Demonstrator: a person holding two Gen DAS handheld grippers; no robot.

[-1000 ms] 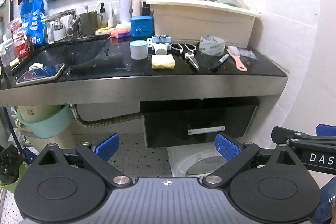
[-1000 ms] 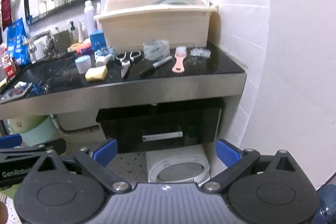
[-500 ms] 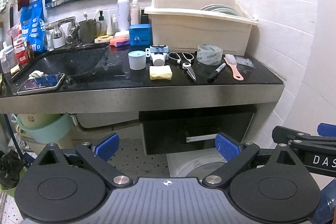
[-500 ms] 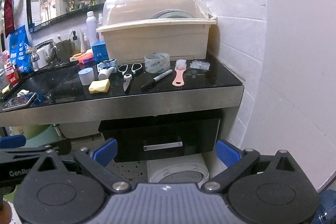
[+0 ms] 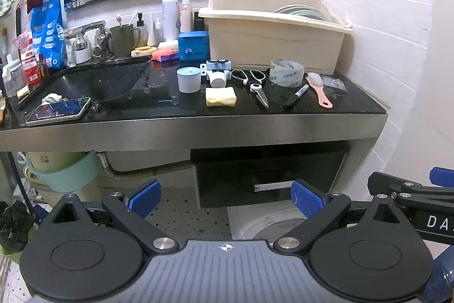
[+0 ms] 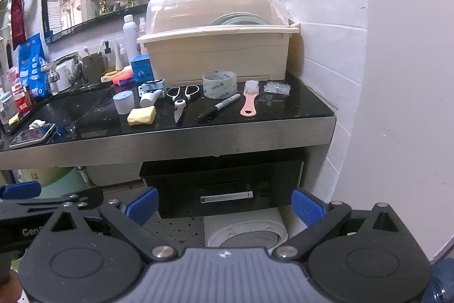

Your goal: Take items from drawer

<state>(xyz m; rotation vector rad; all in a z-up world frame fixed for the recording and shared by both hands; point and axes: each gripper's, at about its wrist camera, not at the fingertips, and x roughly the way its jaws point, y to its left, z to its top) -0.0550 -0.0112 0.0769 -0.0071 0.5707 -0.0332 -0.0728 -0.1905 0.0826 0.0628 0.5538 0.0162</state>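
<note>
A black drawer (image 5: 266,175) with a silver handle (image 5: 273,186) hangs shut under the steel-edged counter; it also shows in the right wrist view (image 6: 227,183) with its handle (image 6: 226,196). My left gripper (image 5: 225,199) is open and empty, well in front of the drawer. My right gripper (image 6: 225,203) is open and empty, level with the handle and apart from it. On the black counter lie a yellow sponge (image 5: 220,96), scissors (image 5: 255,84), a tape roll (image 5: 286,72), a marker (image 5: 296,95) and a pink brush (image 5: 319,88).
A beige dish rack (image 5: 272,39) stands at the back of the counter. A sink (image 5: 96,81) and a phone (image 5: 59,110) are on the left. A green basin (image 5: 65,169) hangs under the counter. A white round appliance (image 6: 247,232) sits on the floor below the drawer. A tiled wall (image 6: 383,75) is on the right.
Both grippers have risen and drawn back a little, so the counter and drawer sit lower in both views. Both stay open and empty; the drawer stays shut.
</note>
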